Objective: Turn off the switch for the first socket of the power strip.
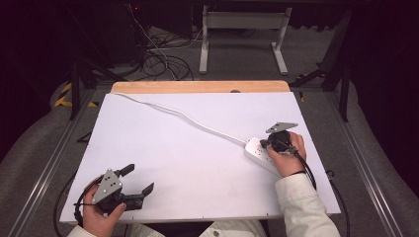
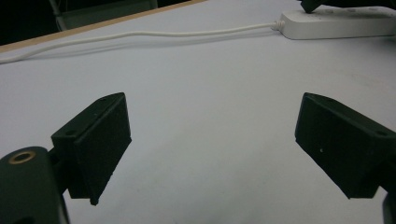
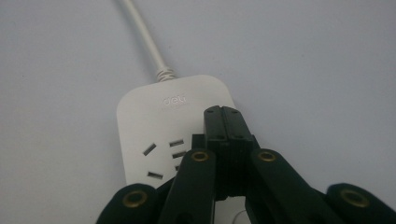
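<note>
1. Right gripper [image 3: 223,112], jaws closed together and holding nothing, rests over the white power strip [image 3: 154,126]
2. The strip's cord [image 1: 183,116] trails across the bench [image 1: 197,173] beyond it
3. Left gripper [image 1: 136,180], wide open, sits well apart with bare bench between

A white power strip [image 1: 261,154] lies flat near the table's [image 1: 197,148] right edge, sockets facing up. Its white cord [image 1: 183,116] leaves the end toward the table's middle and runs to the far-left corner.
</note>
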`<state>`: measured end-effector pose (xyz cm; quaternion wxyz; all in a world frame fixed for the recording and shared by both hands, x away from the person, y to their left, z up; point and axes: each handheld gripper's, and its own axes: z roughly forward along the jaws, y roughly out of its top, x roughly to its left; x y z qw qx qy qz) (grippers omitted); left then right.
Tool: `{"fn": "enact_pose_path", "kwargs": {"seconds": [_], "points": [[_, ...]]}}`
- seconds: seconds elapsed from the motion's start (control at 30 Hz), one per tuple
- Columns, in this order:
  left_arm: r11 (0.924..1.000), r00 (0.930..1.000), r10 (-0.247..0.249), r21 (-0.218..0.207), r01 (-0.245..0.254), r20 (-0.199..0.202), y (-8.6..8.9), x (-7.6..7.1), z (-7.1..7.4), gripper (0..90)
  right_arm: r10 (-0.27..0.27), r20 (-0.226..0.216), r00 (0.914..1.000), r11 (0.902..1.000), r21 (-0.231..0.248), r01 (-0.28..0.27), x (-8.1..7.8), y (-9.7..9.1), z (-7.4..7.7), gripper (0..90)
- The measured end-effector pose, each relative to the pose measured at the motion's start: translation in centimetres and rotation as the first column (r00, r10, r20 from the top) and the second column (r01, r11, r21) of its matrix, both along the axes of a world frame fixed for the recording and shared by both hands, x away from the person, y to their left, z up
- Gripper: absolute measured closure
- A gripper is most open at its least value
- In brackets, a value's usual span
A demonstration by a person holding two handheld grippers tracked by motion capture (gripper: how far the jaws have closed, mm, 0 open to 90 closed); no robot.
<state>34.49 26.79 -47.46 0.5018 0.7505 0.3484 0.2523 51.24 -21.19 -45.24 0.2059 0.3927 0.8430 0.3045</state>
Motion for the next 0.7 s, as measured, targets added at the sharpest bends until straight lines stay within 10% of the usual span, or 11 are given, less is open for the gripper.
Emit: {"fn": "enact_pose_path", "kwargs": {"seconds": [0.7], "points": [[1.0, 1.0, 0.004, -0.008, -0.004, -0.003, -0.02, -0.08, 0.0, 11.0, -0.023, 0.003, 0.9997, 0.9997, -0.002, 0.023, -0.14, 0.19, -0.07, 90.0]]}}
